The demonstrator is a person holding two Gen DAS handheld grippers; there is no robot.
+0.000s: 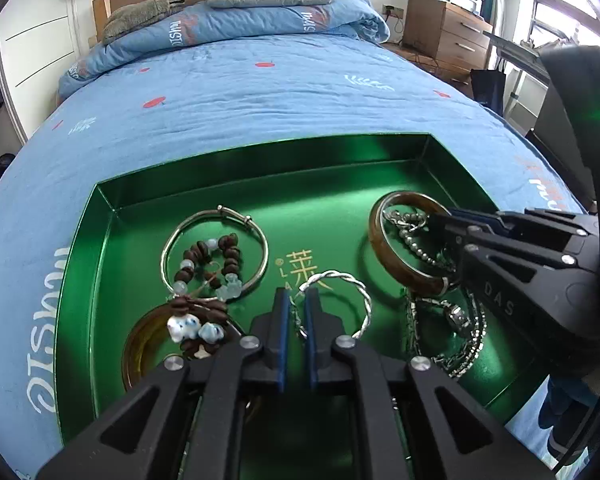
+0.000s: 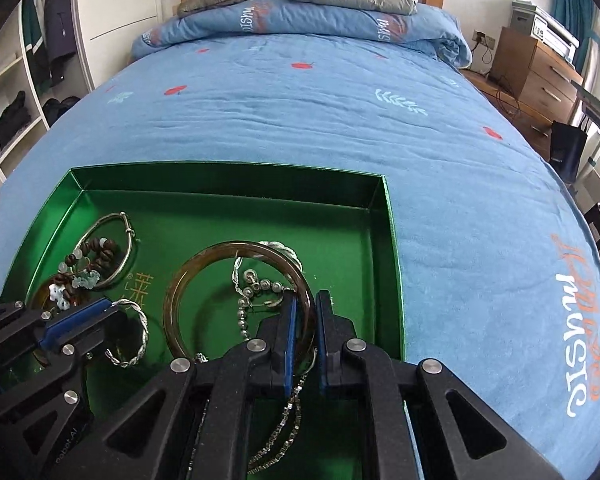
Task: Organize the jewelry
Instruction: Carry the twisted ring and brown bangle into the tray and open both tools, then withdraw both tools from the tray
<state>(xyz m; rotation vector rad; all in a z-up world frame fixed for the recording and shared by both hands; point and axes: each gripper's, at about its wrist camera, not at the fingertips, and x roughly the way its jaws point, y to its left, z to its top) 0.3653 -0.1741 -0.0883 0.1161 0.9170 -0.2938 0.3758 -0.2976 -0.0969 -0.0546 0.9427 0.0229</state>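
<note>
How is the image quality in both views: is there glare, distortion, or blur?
Left wrist view: strong fisheye bending, the window overexposed, bright sheen on the green tray, jewelry sharp. Right wrist view: the same curved bed, softer even daylight, dark corners, the tray floor less glossy.

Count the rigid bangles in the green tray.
4: plain silver bangle far left; twisted silver bangle centre; brown bangle right; amber bangle near left, partly hidden.
</note>
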